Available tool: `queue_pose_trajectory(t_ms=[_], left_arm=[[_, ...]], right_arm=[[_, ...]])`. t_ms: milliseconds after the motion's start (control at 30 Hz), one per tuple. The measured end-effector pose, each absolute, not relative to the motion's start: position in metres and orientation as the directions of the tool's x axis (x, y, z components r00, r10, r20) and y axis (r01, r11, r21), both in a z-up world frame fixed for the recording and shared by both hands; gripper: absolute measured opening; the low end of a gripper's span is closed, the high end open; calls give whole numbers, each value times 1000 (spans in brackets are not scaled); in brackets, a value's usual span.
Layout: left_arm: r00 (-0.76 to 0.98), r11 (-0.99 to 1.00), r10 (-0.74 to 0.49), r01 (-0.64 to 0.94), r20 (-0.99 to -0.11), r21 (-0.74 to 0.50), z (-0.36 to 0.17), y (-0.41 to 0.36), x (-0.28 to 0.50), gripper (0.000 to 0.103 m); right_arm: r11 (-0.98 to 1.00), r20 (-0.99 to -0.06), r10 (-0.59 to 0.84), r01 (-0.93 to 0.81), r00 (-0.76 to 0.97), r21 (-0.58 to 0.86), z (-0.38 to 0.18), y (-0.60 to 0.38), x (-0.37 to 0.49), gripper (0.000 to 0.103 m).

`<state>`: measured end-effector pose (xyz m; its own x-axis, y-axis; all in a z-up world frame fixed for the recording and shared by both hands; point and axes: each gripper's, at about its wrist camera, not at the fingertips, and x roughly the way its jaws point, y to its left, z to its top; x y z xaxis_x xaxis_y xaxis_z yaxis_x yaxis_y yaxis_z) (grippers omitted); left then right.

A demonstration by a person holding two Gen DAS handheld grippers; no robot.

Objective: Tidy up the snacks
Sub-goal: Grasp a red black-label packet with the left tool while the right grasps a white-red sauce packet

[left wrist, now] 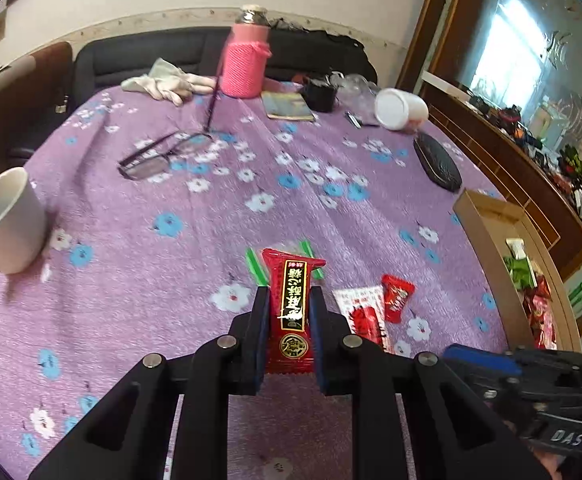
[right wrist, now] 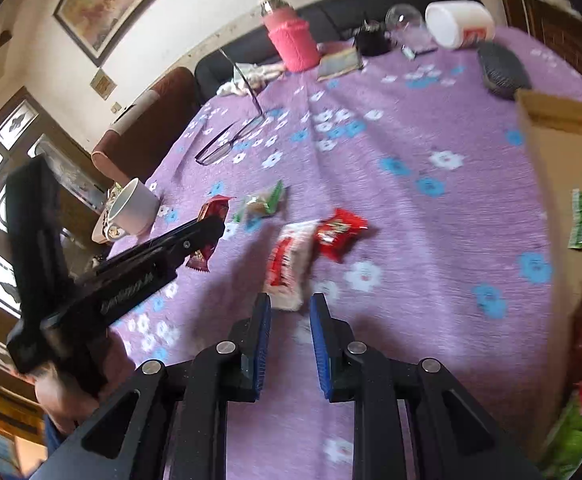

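Snacks lie scattered near the front of a table under a purple floral tablecloth, and more are piled in the open cardboard box at the right edge, where green and red wrappers show. The white snack packet with red print is the largest loose one; it lies just ahead of my right gripper, whose blue-padded jaws stand narrowly apart with nothing between them. Touching that packet's far corner is a small red candy packet; its printing is too blurred to read. Beyond these, a clear snack packet with green ends rests on the cloth.

My left gripper is clamped on a red candy bar, the pads pressing both long sides so it stands lengthwise between them, above the cloth. Its wrapper is glossy red with crimped ends, a black band running down the middle with gold Chinese characters, and a round gold seal near the lower end. I cannot read the characters with certainty.

Farther back stand a white mug on the left and a bottle in a pink knitted sleeve. Eyeglasses and a dark glasses case also lie on the cloth. A white tub lies on its side, its small label illegible.
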<state>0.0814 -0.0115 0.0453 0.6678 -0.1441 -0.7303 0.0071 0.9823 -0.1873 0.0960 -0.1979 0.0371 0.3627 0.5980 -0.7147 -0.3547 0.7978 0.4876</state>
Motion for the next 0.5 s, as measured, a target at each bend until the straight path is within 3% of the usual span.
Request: queue_pose_trajectory(t_ms=[67, 333, 500], left_arm=[[671, 980, -144, -3, -728, -198, 46, -7, 81, 18], [677, 976, -135, -35, -723, -216, 48, 4, 81, 18], [679, 978, -135, -27, -722, -208, 48, 3, 81, 18]], right_arm=[[813, -731, 576, -343, 364, 470, 35, -184, 104, 33], [882, -810, 455, -314, 370, 352, 15, -147, 132, 33], [906, -810, 367, -371, 457, 202, 18, -140, 118, 22]])
